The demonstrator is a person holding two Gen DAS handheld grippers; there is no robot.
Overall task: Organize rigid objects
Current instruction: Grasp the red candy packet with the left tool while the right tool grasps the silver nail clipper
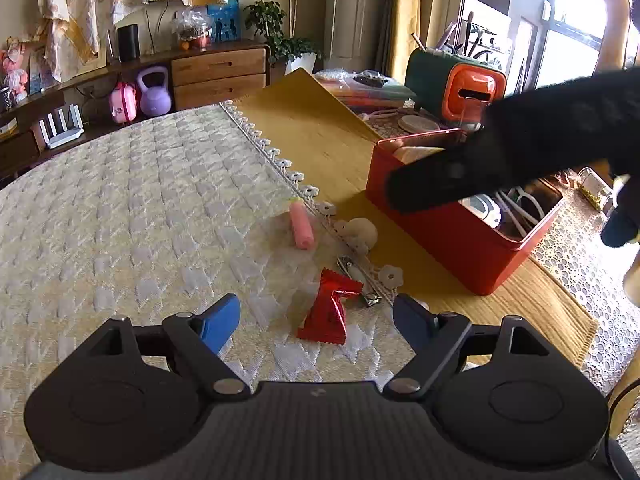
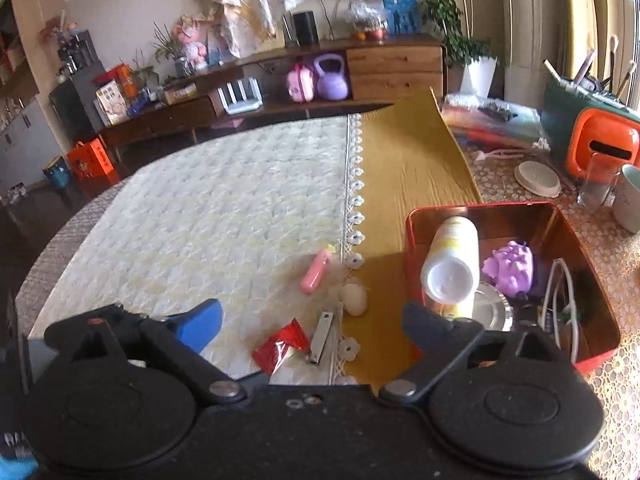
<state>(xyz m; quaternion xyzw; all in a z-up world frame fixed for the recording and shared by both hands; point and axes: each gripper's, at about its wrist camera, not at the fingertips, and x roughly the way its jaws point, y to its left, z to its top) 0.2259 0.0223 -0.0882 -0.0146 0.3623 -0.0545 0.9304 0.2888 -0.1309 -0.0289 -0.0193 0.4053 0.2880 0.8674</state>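
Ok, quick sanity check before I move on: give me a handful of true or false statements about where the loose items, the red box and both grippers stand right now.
1. Both the left gripper and the right gripper are open and hold nothing. True.
2. The red wrapper is already inside the red box. False: it lies on the white cloth, outside the box.
3. The white bottle is in the red box. True.
4. The pink tube is gripped by the left gripper. False: it lies free on the white cloth.
5. The nail clipper lies beside the red wrapper. True.
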